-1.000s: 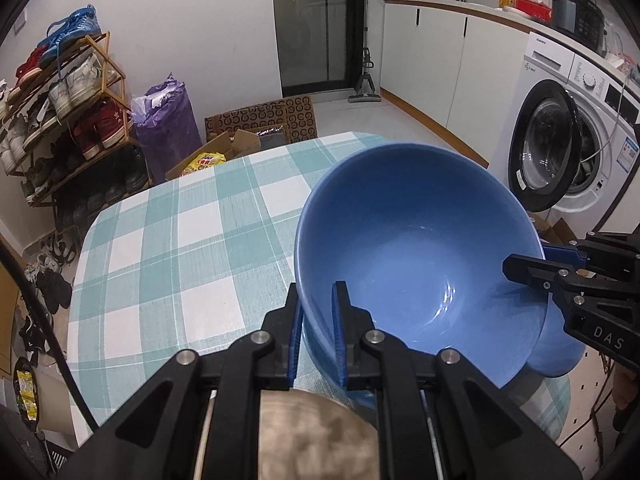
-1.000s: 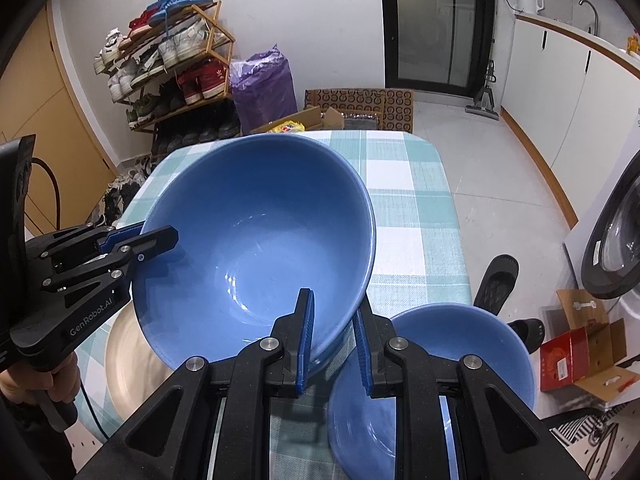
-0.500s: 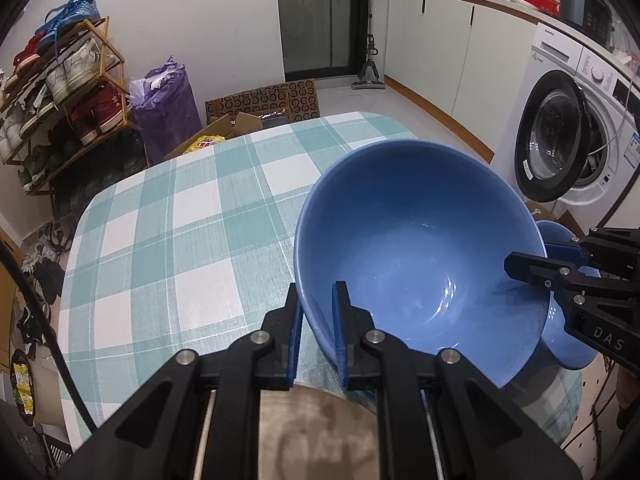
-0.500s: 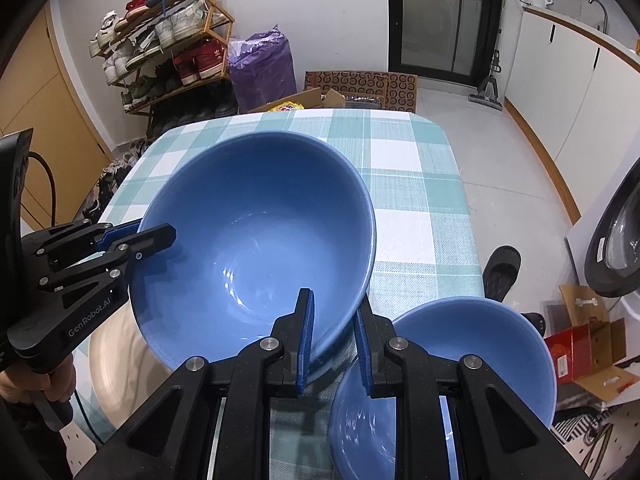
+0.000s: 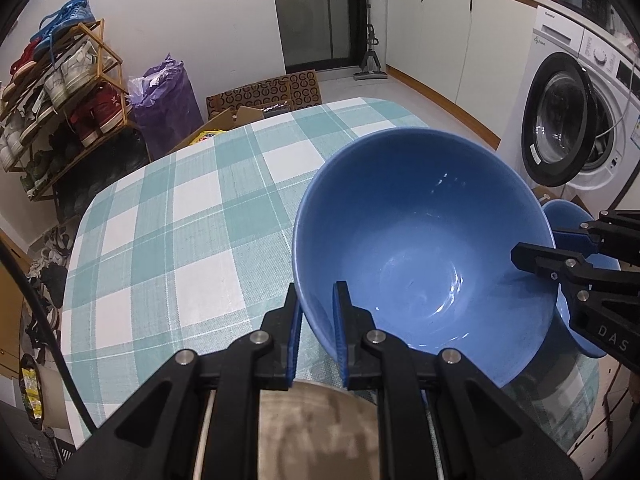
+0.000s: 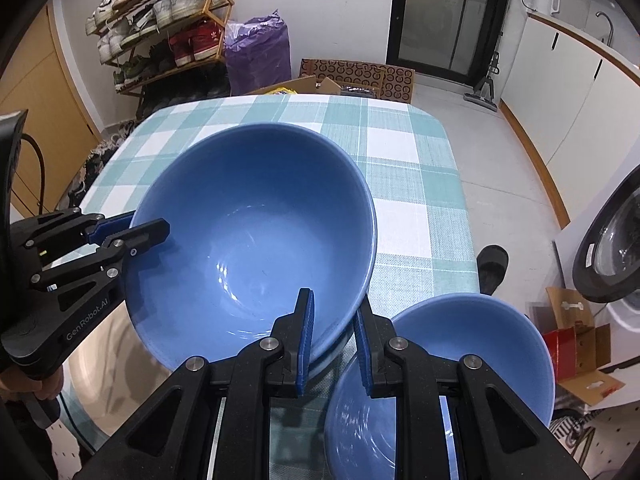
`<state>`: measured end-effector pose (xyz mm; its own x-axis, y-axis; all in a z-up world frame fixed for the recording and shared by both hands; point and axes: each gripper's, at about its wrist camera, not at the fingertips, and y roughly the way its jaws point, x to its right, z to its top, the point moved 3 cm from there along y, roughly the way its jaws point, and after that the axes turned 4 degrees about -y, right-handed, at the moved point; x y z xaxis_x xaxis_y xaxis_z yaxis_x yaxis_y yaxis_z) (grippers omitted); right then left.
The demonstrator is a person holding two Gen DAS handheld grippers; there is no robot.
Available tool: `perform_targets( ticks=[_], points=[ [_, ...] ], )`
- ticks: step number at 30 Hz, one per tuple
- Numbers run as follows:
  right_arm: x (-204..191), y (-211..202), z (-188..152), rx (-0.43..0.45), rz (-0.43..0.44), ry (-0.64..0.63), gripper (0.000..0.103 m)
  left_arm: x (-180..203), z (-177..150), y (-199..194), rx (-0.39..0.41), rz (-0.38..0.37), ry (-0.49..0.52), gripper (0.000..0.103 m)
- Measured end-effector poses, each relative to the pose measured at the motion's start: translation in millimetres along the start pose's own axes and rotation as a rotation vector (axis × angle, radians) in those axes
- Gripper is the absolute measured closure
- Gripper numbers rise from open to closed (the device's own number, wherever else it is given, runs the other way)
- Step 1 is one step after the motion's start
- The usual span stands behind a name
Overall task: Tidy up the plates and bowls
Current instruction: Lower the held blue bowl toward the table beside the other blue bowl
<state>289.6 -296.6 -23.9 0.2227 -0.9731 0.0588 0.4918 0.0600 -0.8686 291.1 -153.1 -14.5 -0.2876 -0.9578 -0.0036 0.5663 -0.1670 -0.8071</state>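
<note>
A large, deep blue ceramic bowl (image 5: 420,248) is held between both sets of tongs above the surface covered by a teal-and-white checked cloth (image 5: 172,240). The left tongs (image 5: 316,320) are closed on the bowl's near rim in the left wrist view, one blue-padded finger inside the wall and the other outside. The right tongs (image 6: 332,320) pinch the opposite rim in the same way, one pad against the inner wall and one outside. In the right wrist view the left tongs (image 6: 132,232) show at the left edge, clamped on that side of the large blue bowl (image 6: 252,240); in the left wrist view the right tongs (image 5: 536,248) reach in from the right edge onto the rim. A smaller blue ceramic bowl (image 6: 452,368) sits just beside the large one, at the surface's corner, under the right tongs; part of it (image 5: 568,220) peeks out behind the large bowl in the left view. A round beige plate (image 5: 316,428) lies beneath the left tongs, blurred, and its pale rim (image 6: 100,356) shows below the large bowl in the right view. Whether the large bowl touches either dish cannot be told.
</note>
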Motion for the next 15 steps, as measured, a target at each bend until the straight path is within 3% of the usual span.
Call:
perform_targets(
  ticks=[15],
  points=[
    [-4.6, 3.7, -5.0, -0.012, -0.081, -0.057, 0.083, 2.0, -6.9, 8.6, -0.009, 0.012, 0.023, 0.089]
  ],
)
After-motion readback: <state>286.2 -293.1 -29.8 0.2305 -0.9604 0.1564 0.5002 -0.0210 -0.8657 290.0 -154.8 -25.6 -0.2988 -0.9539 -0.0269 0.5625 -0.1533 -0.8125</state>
